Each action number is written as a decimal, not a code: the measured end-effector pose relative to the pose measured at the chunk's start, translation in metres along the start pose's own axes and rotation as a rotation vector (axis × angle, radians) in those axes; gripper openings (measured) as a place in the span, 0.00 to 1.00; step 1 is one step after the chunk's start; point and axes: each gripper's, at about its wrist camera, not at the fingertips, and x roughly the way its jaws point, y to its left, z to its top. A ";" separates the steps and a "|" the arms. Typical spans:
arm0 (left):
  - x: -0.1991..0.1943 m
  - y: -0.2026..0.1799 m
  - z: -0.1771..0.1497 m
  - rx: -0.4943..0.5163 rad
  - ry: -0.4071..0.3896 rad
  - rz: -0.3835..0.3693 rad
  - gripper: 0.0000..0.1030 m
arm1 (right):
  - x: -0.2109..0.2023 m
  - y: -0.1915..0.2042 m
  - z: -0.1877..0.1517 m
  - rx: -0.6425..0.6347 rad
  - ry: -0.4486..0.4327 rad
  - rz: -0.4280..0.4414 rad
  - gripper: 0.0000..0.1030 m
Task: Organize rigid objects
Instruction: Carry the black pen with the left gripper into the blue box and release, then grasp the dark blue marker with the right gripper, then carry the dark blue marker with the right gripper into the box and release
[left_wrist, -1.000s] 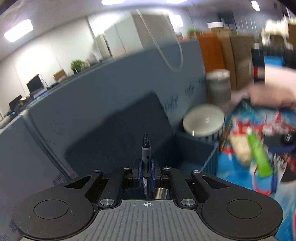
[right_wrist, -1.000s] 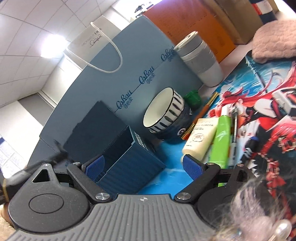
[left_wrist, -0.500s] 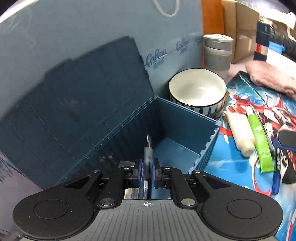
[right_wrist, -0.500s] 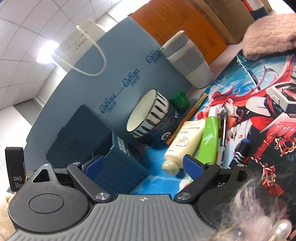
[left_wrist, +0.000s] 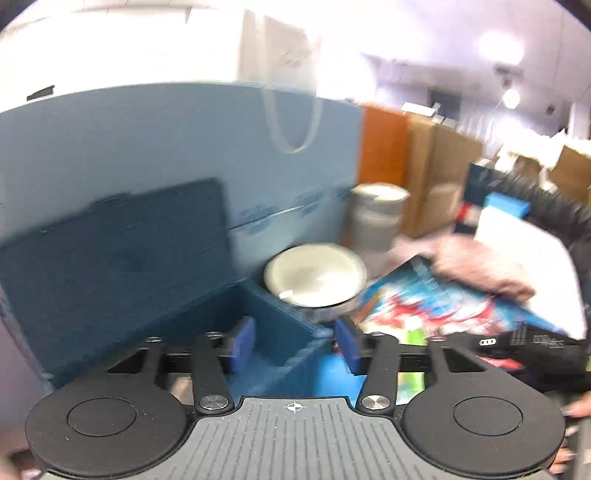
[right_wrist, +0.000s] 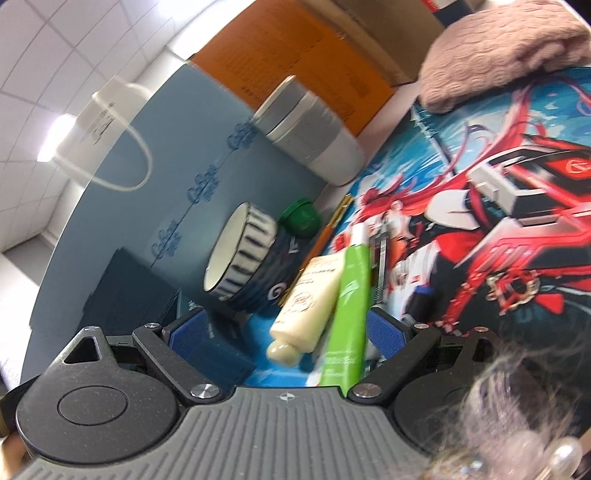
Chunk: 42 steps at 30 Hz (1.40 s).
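The left black two-finger gripper (left_wrist: 293, 345) has blue rectangular pads on its fingers (left_wrist: 242, 343), black linkage arms pinned with silver screws, two round black discs and a ribbed grey centre plate bearing a small crosshair mark. The right black two-finger gripper (right_wrist: 284, 332) is built the same, with pale fuzzy fibres and pearl beads at its lower right corner.

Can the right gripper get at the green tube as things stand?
Probably yes. The right gripper is open, the green tube lies just ahead on the mat, top uncovered. The cream tube touches its side and may crowd one finger.
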 end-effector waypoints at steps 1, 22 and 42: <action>-0.002 -0.007 -0.005 -0.008 -0.005 -0.034 0.59 | -0.001 -0.002 0.002 0.007 -0.002 -0.011 0.90; -0.020 0.008 -0.040 -0.096 -0.027 -0.121 0.84 | 0.008 0.008 0.001 -0.081 -0.004 -0.444 0.33; -0.053 0.051 -0.039 -0.261 -0.144 -0.129 0.90 | -0.043 0.078 -0.019 -0.343 -0.149 -0.297 0.12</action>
